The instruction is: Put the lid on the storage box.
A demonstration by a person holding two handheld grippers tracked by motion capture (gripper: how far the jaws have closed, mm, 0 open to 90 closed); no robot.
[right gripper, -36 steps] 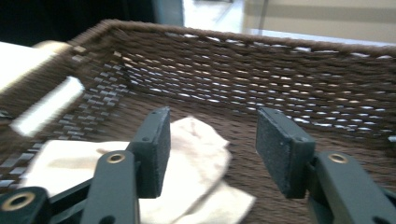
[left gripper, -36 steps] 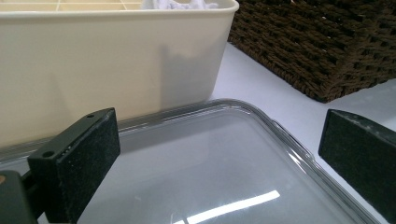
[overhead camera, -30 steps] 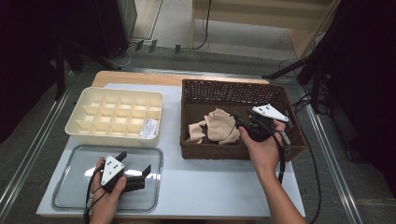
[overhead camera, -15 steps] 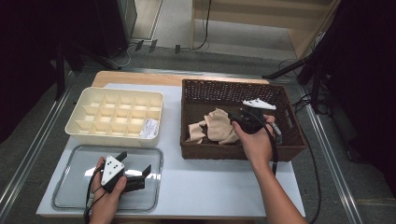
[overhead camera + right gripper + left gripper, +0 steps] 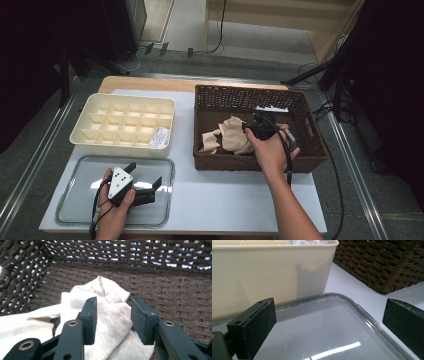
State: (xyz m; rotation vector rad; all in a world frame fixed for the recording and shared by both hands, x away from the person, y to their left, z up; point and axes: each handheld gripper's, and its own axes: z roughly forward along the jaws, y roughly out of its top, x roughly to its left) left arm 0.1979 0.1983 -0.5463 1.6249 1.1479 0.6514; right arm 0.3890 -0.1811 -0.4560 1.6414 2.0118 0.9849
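In the high view we see our right gripper (image 5: 248,128) reaching into the dark brown woven wicker basket (image 5: 310,150) at the right centre of the frame, its tip right at the crumpled beige cloth (image 5: 231,135) that lies in the left half of the basket's floor. Our right hand (image 5: 272,150) is over the basket's near wall.

In the right gripper view the cloth (image 5: 112,322) spreads from the lower left to the middle of the frame against the basket's woven floor (image 5: 175,297). A raised fold of it stands between our two black jaws, which have just been closing around it. A strip of fabric still shows between each pad and the fold, so the jaws straddle the cloth without pinching it yet.

Our left gripper (image 5: 150,186) rests in the lower left of the high view, held by our left hand (image 5: 115,200) over the clear rectangular plastic tray (image 5: 70,210). In the left gripper view its jaws stand wide apart with nothing between them, just above the tray's clear floor (image 5: 324,332).

Above the tray in the high view sits the cream plastic organiser box with a grid of small compartments (image 5: 87,131); a small white item (image 5: 160,137) lies in its lower right compartment. Everything stands on the white tabletop (image 5: 225,195), with the basket and the box well apart.
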